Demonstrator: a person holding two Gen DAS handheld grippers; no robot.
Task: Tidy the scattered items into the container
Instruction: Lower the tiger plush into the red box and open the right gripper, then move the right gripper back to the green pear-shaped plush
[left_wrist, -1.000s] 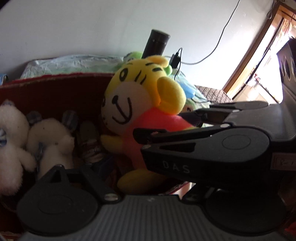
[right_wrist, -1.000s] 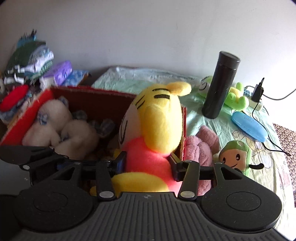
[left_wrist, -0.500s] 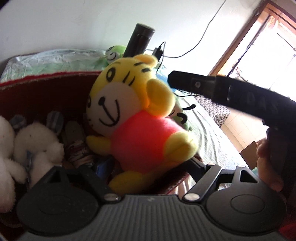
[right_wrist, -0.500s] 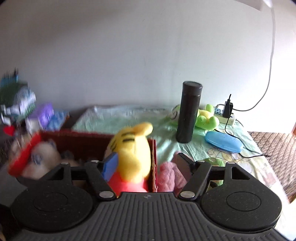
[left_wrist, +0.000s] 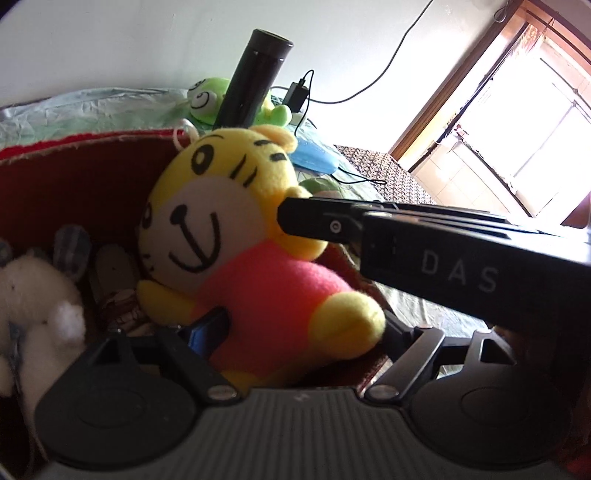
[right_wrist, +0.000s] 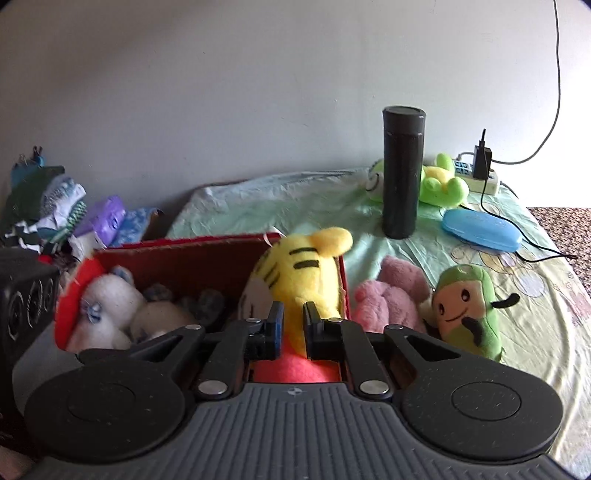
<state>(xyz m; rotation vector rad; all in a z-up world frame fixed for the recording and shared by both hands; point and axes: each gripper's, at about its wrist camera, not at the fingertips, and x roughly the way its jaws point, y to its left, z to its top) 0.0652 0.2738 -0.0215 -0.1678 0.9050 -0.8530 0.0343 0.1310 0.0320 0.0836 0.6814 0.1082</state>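
Observation:
A yellow tiger plush (left_wrist: 236, 236) in a pink shirt leans in the right end of the red box (left_wrist: 74, 173); it also shows in the right wrist view (right_wrist: 303, 273), inside the box (right_wrist: 184, 245). My left gripper (left_wrist: 306, 332) is open, its fingers either side of the tiger's lower body. My right gripper (right_wrist: 293, 326) is nearly shut and empty, just behind the tiger; it crosses the left wrist view (left_wrist: 406, 240). White plush animals (right_wrist: 110, 310) lie in the box. A pink plush (right_wrist: 391, 295) and a green avocado plush (right_wrist: 465, 310) lie on the bed beside the box.
A black flask (right_wrist: 402, 173) stands on the green sheet, with a green frog plush (right_wrist: 439, 184), a blue case (right_wrist: 480, 229) and a power strip with charger (right_wrist: 484, 173) behind. Folded clothes (right_wrist: 55, 206) and a black speaker (right_wrist: 22, 299) are at left.
My right gripper let go of the tiger, drew back and closed its fingers. The tiger has settled lower into the box. My left gripper has come up around its lower body.

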